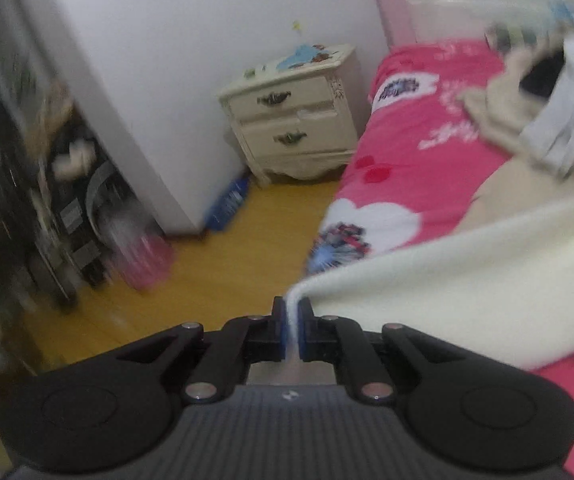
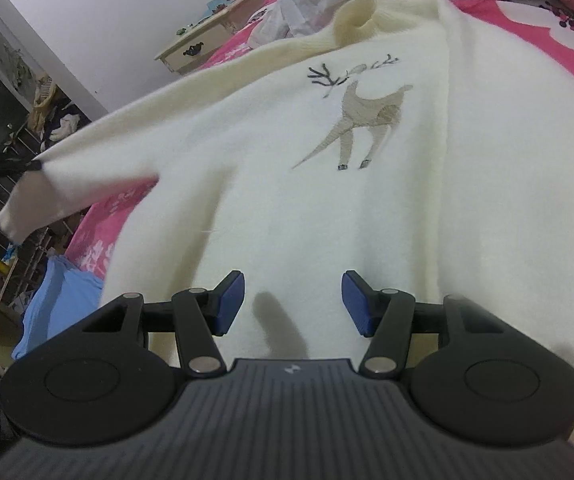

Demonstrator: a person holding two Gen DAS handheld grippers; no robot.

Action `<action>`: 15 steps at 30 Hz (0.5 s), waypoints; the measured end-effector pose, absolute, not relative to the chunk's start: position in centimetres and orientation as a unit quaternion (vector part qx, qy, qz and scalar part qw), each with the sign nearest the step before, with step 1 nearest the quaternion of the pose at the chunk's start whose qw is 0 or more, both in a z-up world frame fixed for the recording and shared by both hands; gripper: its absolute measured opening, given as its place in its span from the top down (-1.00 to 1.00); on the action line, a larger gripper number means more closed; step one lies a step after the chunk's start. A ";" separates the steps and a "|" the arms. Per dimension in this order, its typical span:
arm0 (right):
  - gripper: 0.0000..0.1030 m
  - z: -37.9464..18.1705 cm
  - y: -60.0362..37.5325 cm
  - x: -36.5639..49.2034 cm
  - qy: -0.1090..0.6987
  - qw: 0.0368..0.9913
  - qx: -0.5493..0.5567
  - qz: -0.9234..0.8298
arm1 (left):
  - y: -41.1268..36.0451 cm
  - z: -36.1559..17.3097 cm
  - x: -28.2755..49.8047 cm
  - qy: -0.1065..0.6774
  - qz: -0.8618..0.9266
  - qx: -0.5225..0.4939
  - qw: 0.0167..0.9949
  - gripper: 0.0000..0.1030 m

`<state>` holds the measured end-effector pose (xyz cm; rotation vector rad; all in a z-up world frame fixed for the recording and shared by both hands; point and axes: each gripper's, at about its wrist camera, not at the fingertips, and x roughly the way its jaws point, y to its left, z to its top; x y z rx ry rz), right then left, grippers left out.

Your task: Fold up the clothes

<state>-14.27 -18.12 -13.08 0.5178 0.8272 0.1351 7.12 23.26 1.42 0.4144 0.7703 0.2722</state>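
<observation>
Sweater [image 2: 287,184] on bed [image 1: 407,168], nightstand [image 1: 291,120] beside (left)

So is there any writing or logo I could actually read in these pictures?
No legible words.
Hand-held gripper body: a small pale logo mark, no letters.
Pink bedsheet: white script and dark printed patches, too blurred to read.
Cream sweater: only an embroidered deer, no text.
</observation>
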 end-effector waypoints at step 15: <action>-0.12 -13.5 -17.8 -14.2 0.399 0.886 0.225 0.075 | 26.1 -1.4 11.5 0.400 0.235 0.184 0.866 0.49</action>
